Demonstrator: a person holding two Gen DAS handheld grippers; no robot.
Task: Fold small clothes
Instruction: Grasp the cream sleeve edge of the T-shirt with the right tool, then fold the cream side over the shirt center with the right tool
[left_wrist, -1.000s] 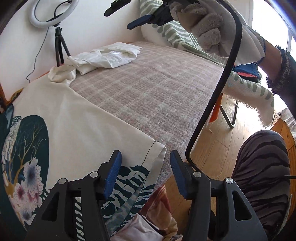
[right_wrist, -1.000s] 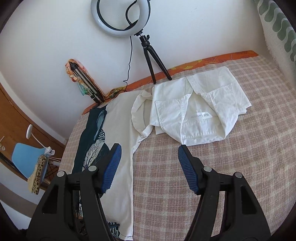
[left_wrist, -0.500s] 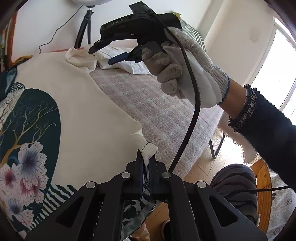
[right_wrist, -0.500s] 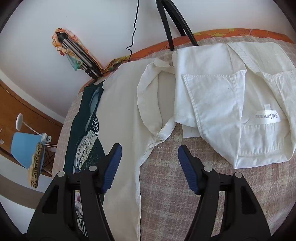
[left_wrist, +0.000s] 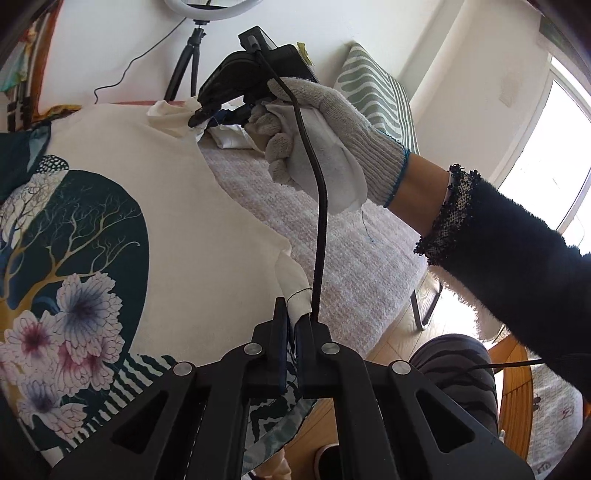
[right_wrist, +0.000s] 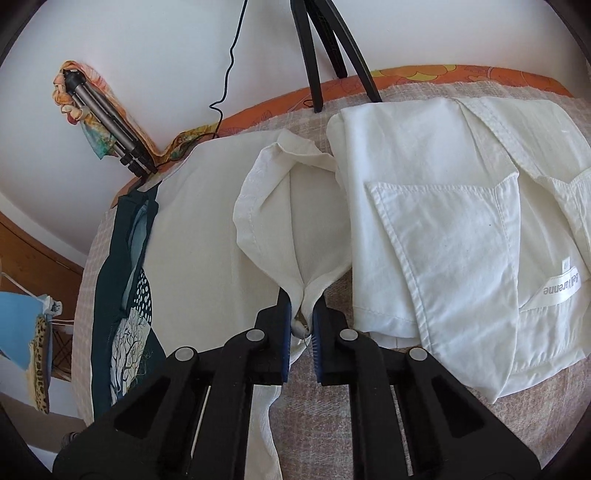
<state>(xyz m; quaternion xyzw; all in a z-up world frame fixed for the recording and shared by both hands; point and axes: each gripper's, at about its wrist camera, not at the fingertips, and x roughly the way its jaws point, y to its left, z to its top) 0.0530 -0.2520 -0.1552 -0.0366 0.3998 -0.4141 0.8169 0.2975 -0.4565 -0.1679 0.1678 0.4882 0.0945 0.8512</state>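
A cream T-shirt (left_wrist: 177, 206) with a dark teal tree-and-flower print lies flat on a plaid blanket (left_wrist: 354, 258). My left gripper (left_wrist: 293, 325) is shut on the shirt's near hem corner at the bed's edge. My right gripper (right_wrist: 303, 325) is shut on the underarm edge of the shirt's short sleeve (right_wrist: 291, 206); it also shows in the left wrist view (left_wrist: 214, 114), held by a gloved hand at the shirt's far side. A white folded shirt (right_wrist: 461, 229) lies just right of the sleeve.
A ring-light tripod (right_wrist: 325, 44) stands at the bed's far edge by the wall. A folded tripod (right_wrist: 107, 125) leans at the left. A striped pillow (left_wrist: 376, 96) sits at the back. The wooden floor (left_wrist: 399, 332) drops off beyond the bed's near edge.
My right gripper moved down to the sleeve and closed on it. My left gripper stays shut on the hem corner, which it gripped within the last second.
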